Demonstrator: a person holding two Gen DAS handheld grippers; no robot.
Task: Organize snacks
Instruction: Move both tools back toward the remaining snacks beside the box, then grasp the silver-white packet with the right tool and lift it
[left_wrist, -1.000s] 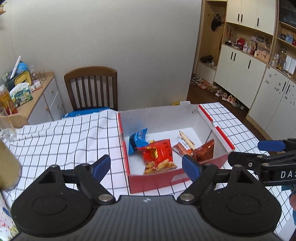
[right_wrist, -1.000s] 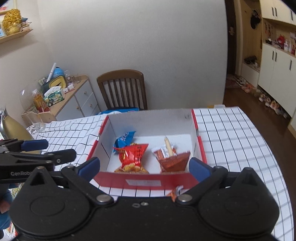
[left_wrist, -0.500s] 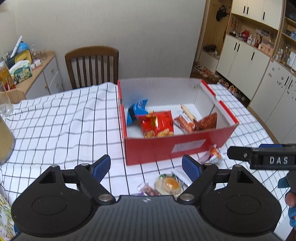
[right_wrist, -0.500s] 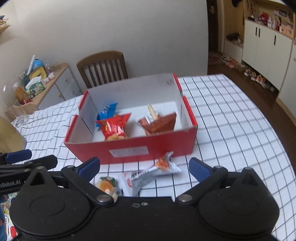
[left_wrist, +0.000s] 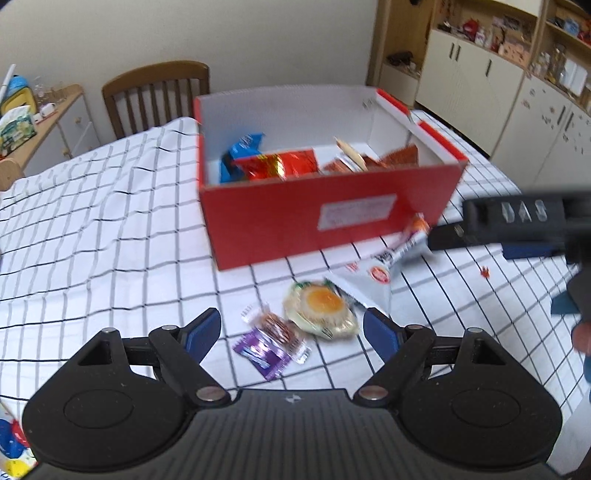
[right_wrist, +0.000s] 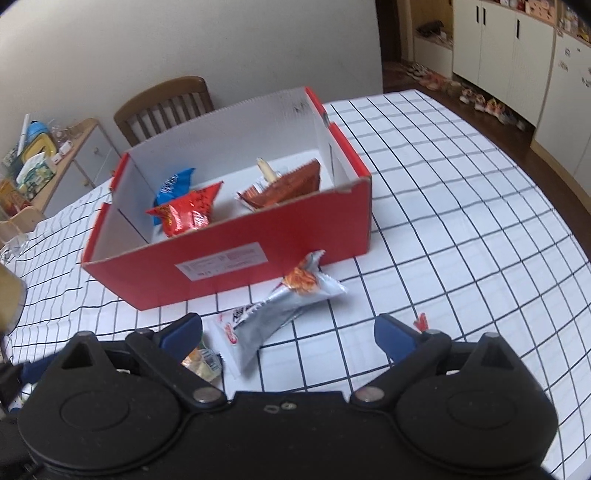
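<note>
From the left wrist, the left gripper hangs wide open over three small packets on the checked tablecloth, just near of the red box: a purple wrapper, a clear biscuit packet and a round egg-print packet. All look light, thin and crinkly, likely slippery; a pinch across the flat middle should hold better than a sealed edge. From the right wrist, the right gripper is also spread open, empty, above a silver packet whose far end leans against the box front. It looks soft and puffy, so squeezing its narrow waist seems safest.
</note>
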